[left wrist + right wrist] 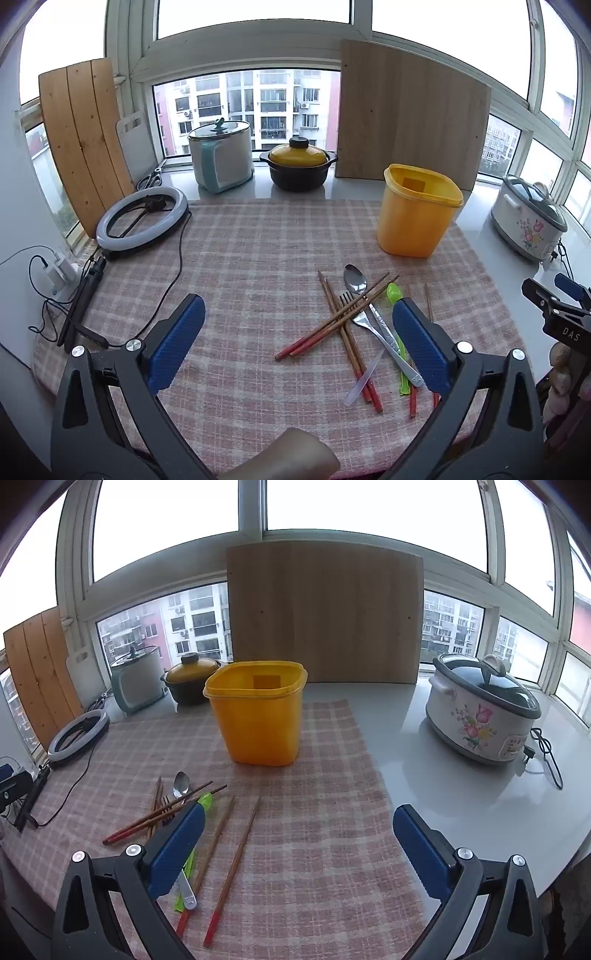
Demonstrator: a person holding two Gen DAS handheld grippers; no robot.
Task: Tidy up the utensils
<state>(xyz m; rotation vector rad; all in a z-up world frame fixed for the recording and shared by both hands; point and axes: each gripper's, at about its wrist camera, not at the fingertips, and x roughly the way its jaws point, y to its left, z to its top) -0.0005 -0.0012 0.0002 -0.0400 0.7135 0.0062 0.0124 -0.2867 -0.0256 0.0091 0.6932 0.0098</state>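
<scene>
The utensils, namely chopsticks (334, 319), a metal spoon (355, 279), a fork (364, 321) and a green spoon (395, 293), lie heaped on the checked cloth (258, 258), just ahead of the left gripper (299, 343) by its right finger. Two more chopsticks (238, 853) lie between the right gripper's (299, 849) fingers. Both grippers are spread wide, holding nothing. The yellow container (258, 716) stands upright beyond the pile.

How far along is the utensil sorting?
Done: nothing; the yellow container looks empty. In hand: nothing; the left tool and right tool are both open, hovering over the checked cloth. Left: everything. The chopsticks, metal spoon, fork and green spoon lie in a crossed pile, with two more chopsticks beside it.
</scene>
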